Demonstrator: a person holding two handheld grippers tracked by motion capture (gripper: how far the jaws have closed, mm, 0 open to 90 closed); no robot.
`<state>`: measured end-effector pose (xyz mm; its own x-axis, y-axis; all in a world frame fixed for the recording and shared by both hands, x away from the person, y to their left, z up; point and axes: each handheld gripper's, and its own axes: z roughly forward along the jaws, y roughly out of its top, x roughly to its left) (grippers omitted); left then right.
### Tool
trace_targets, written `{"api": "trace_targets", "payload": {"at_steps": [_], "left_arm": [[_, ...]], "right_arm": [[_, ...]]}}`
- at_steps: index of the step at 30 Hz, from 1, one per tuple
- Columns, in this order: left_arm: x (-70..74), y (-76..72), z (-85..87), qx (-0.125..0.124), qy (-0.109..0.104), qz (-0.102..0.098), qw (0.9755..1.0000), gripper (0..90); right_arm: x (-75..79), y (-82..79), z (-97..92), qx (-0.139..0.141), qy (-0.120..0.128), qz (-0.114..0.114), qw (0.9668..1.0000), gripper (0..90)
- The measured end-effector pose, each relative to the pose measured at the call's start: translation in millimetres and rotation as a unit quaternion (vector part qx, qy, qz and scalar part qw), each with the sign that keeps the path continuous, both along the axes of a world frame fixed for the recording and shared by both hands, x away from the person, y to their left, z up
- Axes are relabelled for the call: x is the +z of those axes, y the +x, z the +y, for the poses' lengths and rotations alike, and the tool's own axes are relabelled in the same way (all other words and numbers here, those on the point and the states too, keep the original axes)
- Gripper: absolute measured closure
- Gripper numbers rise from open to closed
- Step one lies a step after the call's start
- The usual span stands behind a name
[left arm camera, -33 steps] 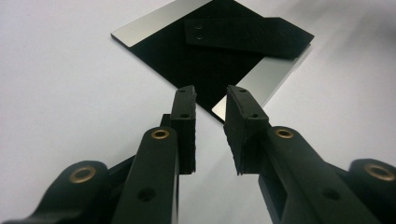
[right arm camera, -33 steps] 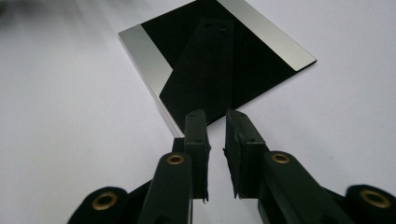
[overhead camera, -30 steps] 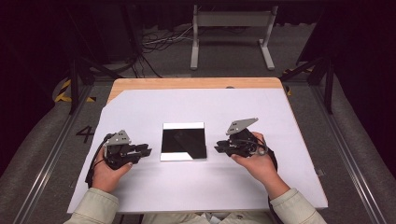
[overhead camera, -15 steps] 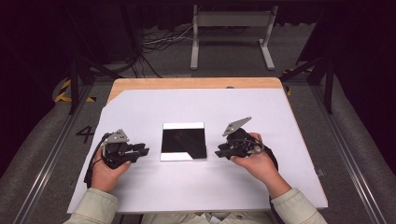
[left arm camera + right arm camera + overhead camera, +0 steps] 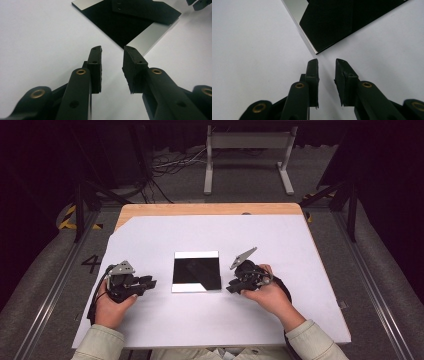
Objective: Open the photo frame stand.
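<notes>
1. Nearest, at 6 o'clock in the high view: two pale sleeves point(image 5: 100, 342) come in from the bottom edge, a hand on each gripper.
2. Left gripper point(image 5: 148, 283), at about 8 o'clock from the table's middle, rests low over the white sheet point(image 5: 165, 330). Its jaws point toward 3 o'clock, at the square panel. In the left gripper view the two black jaws stand apart with bare white sheet in the gap; nothing between them.
3. Right gripper point(image 5: 232, 285), at about 4 o'clock from the middle, jaws pointing toward 9 o'clock. The grey three-cornered plate point(image 5: 243, 257) on top is tilted up. In the right gripper view the jaws are parted by a narrow gap, holding nothing, tips just short of the panel's corner.
4. Between the two grippers lies the panel point(image 5: 196, 271): flat, square, glossy black, with pale silvery strips along its near and far edges. Near both grippers, touching neither.
5. In the left gripper view the panel point(image 5: 130, 22) sits at 12 o'clock beyond the jaw tips, its surface mirror-like and dark.
6. White sheet covers most of the wooden table point(image 5: 210, 209); bare wood shows at the far edge, 12 o'clock.
7. Beyond the table: grey floor, loose cables point(image 5: 172, 165), a pale metal stand point(image 5: 248, 150).
</notes>
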<state>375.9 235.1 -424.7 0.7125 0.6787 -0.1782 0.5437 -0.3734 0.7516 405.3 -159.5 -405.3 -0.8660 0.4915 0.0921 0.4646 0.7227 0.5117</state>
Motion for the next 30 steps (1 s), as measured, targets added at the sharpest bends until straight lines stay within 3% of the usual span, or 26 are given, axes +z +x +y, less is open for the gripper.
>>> {"api": "trace_targets", "payload": {"at_steps": [16, 30], "left_arm": [[-4.1, 3.4, -3.6, -0.001, 0.003, 0.007, 1.0000, 69.5], [-4.0, 3.3, -3.3, -0.001, 0.004, 0.004, 1.0000, 69.3]], "right_arm": [[-13.5, 4.9, 13.5, 0.012, -0.018, 0.011, 0.9997, 77.7], [-15.5, 5.1, 23.0, 0.020, -0.032, 0.002, 0.9993, 81.7]]}}
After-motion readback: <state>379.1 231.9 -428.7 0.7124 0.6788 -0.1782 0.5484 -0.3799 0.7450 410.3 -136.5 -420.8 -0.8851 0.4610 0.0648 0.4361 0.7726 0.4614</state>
